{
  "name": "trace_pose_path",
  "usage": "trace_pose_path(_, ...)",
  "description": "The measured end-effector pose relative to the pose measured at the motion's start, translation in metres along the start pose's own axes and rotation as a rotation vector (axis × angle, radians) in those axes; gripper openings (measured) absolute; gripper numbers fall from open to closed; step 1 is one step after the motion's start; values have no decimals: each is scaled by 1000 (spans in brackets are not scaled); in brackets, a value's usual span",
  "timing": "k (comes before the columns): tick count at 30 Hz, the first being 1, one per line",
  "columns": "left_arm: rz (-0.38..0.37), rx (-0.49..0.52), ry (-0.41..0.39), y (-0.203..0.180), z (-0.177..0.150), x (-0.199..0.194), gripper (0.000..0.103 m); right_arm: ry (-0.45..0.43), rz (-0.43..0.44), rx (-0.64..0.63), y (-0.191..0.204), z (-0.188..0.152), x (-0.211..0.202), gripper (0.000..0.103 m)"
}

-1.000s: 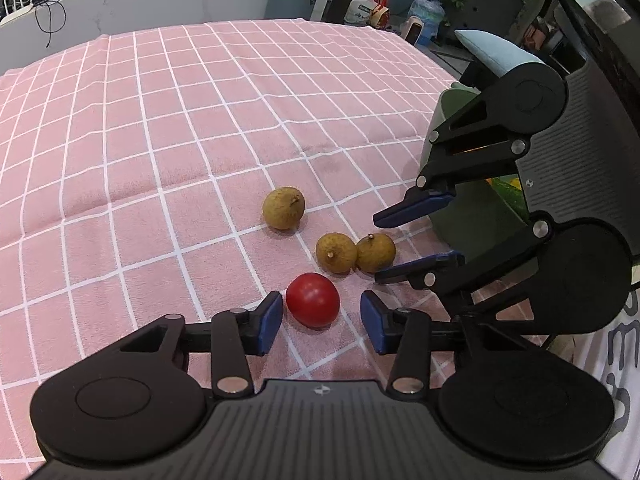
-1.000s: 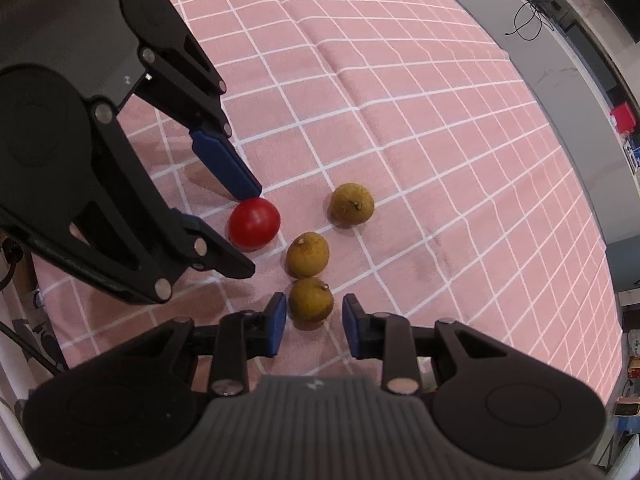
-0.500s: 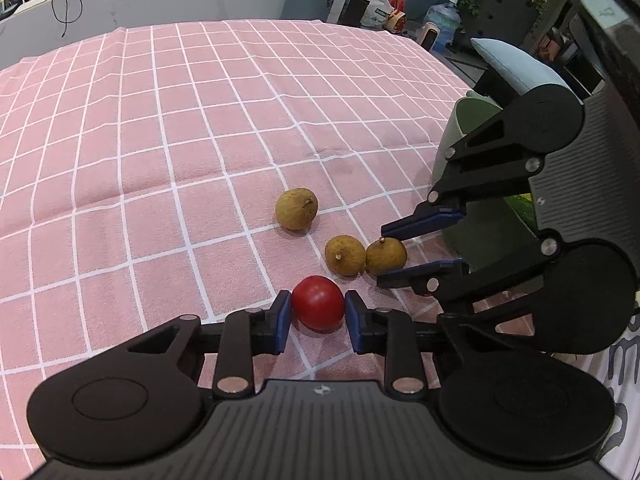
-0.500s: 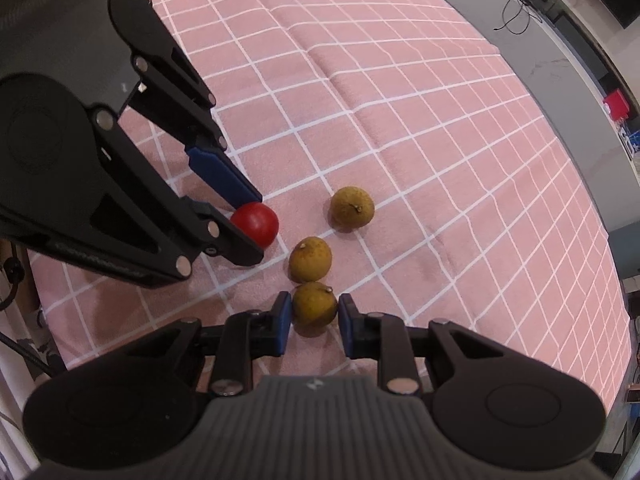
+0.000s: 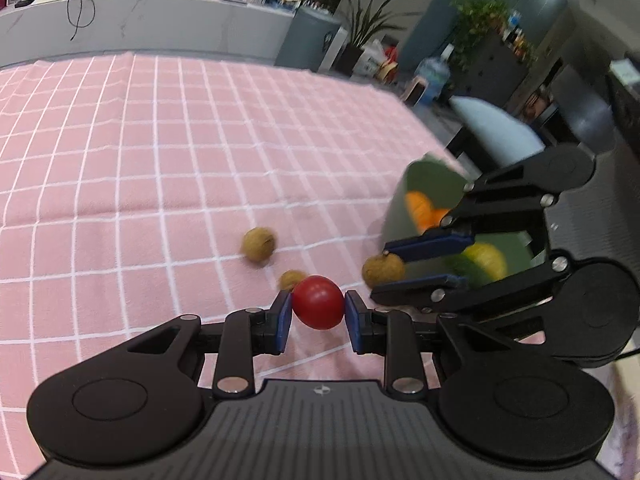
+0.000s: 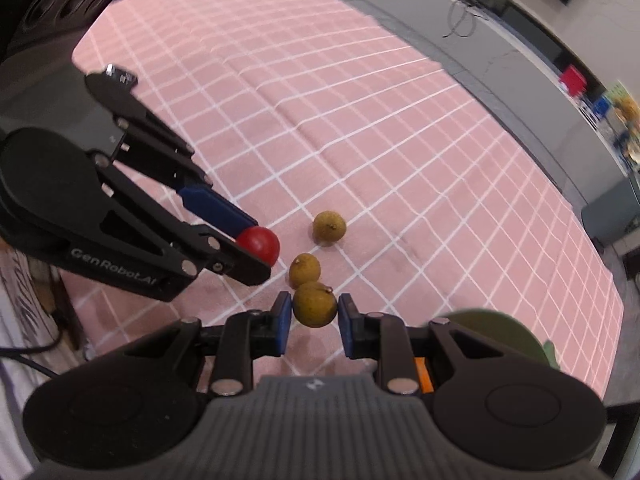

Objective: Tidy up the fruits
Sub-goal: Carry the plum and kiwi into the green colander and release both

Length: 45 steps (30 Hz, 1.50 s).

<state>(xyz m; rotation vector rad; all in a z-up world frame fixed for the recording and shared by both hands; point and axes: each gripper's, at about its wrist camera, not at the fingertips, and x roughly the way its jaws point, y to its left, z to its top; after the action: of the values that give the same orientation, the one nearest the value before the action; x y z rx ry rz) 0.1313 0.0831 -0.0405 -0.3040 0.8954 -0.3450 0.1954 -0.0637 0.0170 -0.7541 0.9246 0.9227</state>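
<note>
- Tablecloth (image 5: 120, 168), pink with a white grid, fills the left of the left wrist view and lies bare there.
- Moving right, one longan (image 5: 259, 243) sits alone on the cloth, and a second longan (image 5: 292, 279) peeks out just behind the tomato.
- Centre stage: the left gripper (image 5: 317, 312) is clamped on the tomato (image 5: 318, 302), blue pads pressing both sides, fruit clear of the cloth. The squeeze looks light, sensible for a soft skin.
- Further right, the right gripper (image 5: 404, 264) pinches the third longan (image 5: 383, 270) at the very fingertips; in its own view that held longan (image 6: 315, 304) sits squarely between the pads.
- Far right, the green bowl (image 5: 424, 176) stands at the cloth's edge with orange and yellow-green fruit inside, so it is likely where both fruits are headed.
- Both fruits are gripped at once, probably to halve the trips; two longans are left to collect.
</note>
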Motion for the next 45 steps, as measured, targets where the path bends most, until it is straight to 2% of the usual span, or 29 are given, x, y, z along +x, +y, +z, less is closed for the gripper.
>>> trace_pose_path(12, -75, 40, -68, -50, 29, -10, 31, -96, -96, 181, -33, -33, -61, 21)
trace_pose_path(20, -93, 118, -59, -92, 44, 10, 31, -127, -157, 332, -58, -74, -82, 21)
trace_pose_path(26, -91, 156, -5, -115, 50, 40, 31, -98, -163, 390, -72, -101, -71, 21)
trace_pose_path(31, -53, 181, 53, -126, 50, 64, 31, -72, -156, 378, -86, -115, -54, 21)
trace_pose_path(37, -3, 191, 101, -129, 52, 88, 31, -44, -132, 353, -95, -115, -33, 21)
trace_pose_path(45, -4, 185, 128, -124, 55, 103, 32, -6, -128, 294, -99, -115, -8, 21)
